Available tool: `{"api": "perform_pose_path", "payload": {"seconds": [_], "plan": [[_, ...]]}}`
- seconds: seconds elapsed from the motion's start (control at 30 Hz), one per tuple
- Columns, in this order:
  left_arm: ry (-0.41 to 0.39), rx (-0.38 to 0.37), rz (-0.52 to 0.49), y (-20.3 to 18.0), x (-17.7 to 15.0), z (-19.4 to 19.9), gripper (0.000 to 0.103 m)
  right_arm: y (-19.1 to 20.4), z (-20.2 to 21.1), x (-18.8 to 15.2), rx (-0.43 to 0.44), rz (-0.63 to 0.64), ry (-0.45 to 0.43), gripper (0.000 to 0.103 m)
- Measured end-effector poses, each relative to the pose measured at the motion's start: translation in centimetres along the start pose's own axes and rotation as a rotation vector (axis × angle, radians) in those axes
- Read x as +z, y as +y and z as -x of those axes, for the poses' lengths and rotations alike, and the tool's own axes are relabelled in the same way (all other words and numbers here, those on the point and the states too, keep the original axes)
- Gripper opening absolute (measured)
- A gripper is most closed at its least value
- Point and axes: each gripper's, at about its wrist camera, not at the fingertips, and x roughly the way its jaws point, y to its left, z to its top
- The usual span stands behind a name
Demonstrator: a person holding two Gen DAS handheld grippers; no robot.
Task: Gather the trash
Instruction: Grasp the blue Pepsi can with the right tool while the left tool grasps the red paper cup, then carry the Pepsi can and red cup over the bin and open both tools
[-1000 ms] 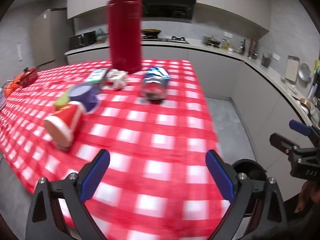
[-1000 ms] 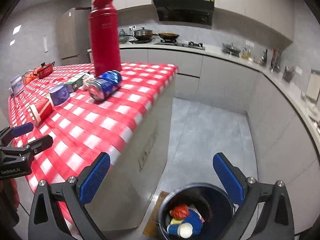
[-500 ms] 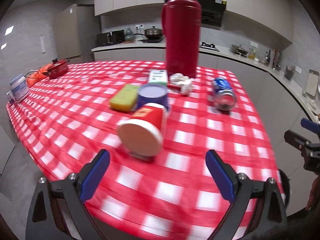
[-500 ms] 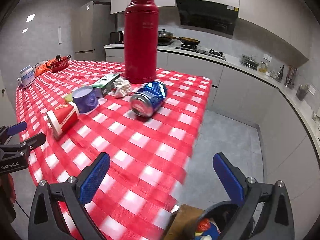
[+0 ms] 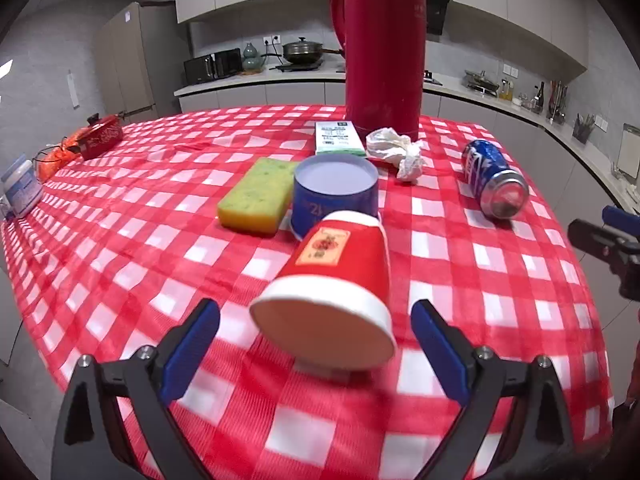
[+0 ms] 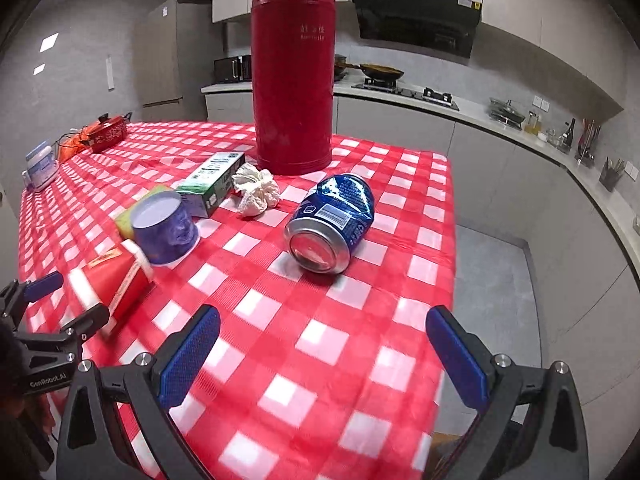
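Left-wrist view: the left gripper (image 5: pixel 315 332) faces the red paper cup (image 5: pixel 334 286), which lies on its side on the tabletop (image 5: pixel 500 300) with its white-rimmed mouth turned toward you. The cup looks thin-walled, so bring the fingers (image 5: pixel 191 343) level along either side of its body and close just enough to lift it without crushing the rim. Its far end sits right against the blue tub (image 5: pixel 335 192), so draw the cup back toward you as you lift. The fingers are spread wider than the cup, hold nothing, and appear not to touch it.

Right-wrist view: the right gripper (image 6: pixel 322 354) points at the dented blue can (image 6: pixel 331 222), lying on its side near the tabletop's edge. Its fingers (image 6: pixel 188 354) are likewise wide apart, empty, and well short of the can. Crumpled tissue (image 6: pixel 256 190) lies beside the red thermos (image 6: pixel 294 68).
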Motion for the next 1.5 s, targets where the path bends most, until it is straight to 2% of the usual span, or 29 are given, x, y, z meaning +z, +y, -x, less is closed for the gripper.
{"api": "perform_pose_path", "payload": {"seconds": [0.1,0.23,0.47,0.63,0.7,0.87,0.97,1.27,1.5], "plan": [[0.005,-0.016,0.004,0.2,0.7,-1.1,0.094,0.1,-2.0,0.6,0.005,-0.017,0.020,0.103],[0.023,-0.047,0.018,0.4,1.5,-2.4,0.078,0.2,-4.8,2.1,0.016,-0.046,0.038,0.103],[0.015,-0.063,0.034,0.6,2.7,-3.7,0.070,-0.4,-10.2,4.7,-0.010,-0.089,0.085,0.103],[0.005,-0.076,0.052,0.9,2.8,-3.6,0.063,-1.2,-12.4,5.7,0.005,-0.125,0.113,0.102],[0.001,-0.079,0.053,0.9,2.8,-3.7,0.062,-1.3,-12.8,5.8,0.020,-0.135,0.131,0.083],[-0.019,-0.085,0.059,0.8,3.0,-3.5,0.057,-1.3,-12.2,5.2,0.063,-0.150,0.128,0.074],[-0.029,-0.094,0.056,0.7,2.9,-3.0,0.055,-0.9,-10.9,4.7,0.073,-0.128,0.108,0.072],[-0.037,-0.112,0.050,-0.5,1.4,-0.8,0.054,-0.2,-6.9,1.7,0.117,-0.072,0.107,0.071],[-0.031,-0.113,0.042,-1.6,0.4,0.2,0.053,-0.4,-4.9,-0.9,0.149,-0.075,0.128,0.071]]}}
